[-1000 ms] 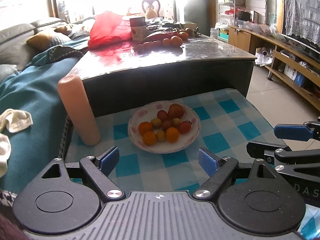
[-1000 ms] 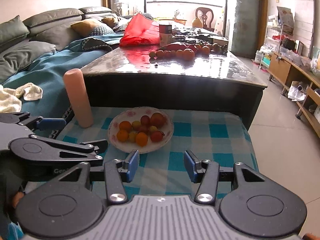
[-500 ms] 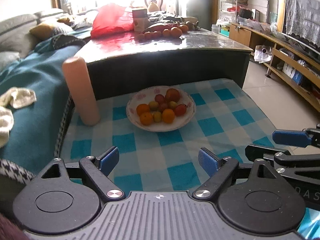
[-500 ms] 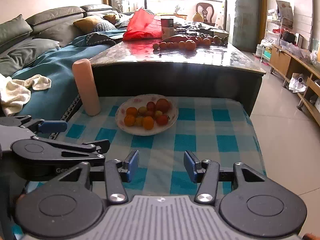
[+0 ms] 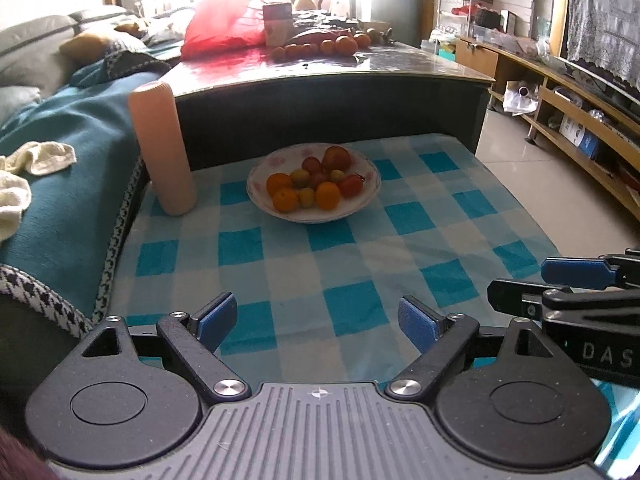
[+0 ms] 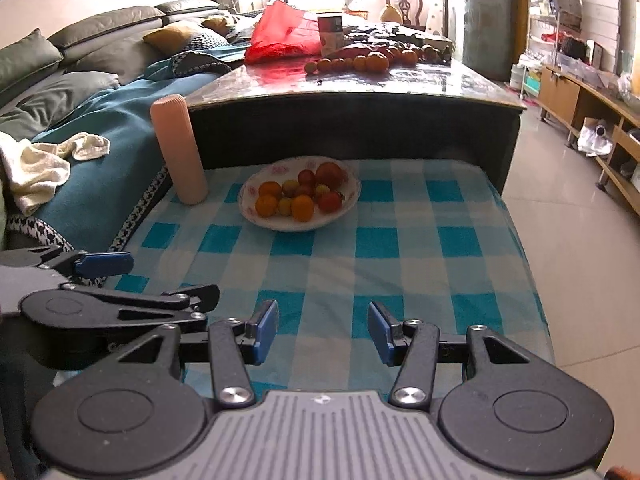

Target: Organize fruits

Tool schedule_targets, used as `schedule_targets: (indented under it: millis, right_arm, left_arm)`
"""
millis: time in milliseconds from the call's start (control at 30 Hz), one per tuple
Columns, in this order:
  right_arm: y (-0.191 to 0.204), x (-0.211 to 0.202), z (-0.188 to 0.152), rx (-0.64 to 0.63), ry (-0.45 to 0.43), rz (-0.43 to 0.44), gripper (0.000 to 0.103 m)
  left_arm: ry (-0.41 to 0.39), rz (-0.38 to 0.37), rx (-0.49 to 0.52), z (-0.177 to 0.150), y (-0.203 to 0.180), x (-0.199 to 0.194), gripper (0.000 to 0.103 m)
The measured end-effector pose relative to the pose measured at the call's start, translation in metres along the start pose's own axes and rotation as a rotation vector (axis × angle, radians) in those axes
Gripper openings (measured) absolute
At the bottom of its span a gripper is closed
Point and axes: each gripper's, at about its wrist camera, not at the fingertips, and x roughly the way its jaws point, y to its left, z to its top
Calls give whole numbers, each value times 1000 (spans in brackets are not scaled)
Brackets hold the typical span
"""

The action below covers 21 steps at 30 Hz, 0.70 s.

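A white plate (image 5: 370, 168) (image 6: 352, 196) with several small oranges, red tomatoes and yellowish fruits stands on the blue-and-white checked cloth (image 5: 352, 264) (image 6: 400, 256). My left gripper (image 5: 318, 322) hangs over the near part of the cloth, well short of the plate, open with nothing between its blue pads. My right gripper (image 6: 322, 326) is beside it, also open and empty, its jaws narrower. In the left wrist view the right gripper's fingers (image 5: 576, 274) show at the right edge. In the right wrist view the left gripper's fingers (image 6: 104, 264) show at the left.
A tall pink cylinder (image 5: 162, 148) (image 6: 180, 150) stands left of the plate. Behind rises a dark coffee table (image 5: 332, 100) (image 6: 360, 120) with more oranges (image 6: 360, 62) and a red bag (image 6: 280, 32). A teal-covered sofa (image 5: 60, 168) lies left, tiled floor right.
Both grippers have drawn back from the plate, which now looks smaller and farther off. More of the checked cloth shows in front of them. The jaws look unchanged.
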Motion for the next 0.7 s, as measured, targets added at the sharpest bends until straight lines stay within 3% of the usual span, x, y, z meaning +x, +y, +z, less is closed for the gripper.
schedule_targets:
  millis: [300,533,700]
  right_arm:
    - [-4,-5,-15,40,20,1,65]
    - [-4,-10,-22,60,20,22,65]
    - [-1,-10,-25,58,26,24,65]
  left_arm:
    - [-1,-6,0,-9,1,-10,91]
    - [62,-36,-52,-13,6,-6,91]
    - [43,-32,-54,-17,6,-9,91]
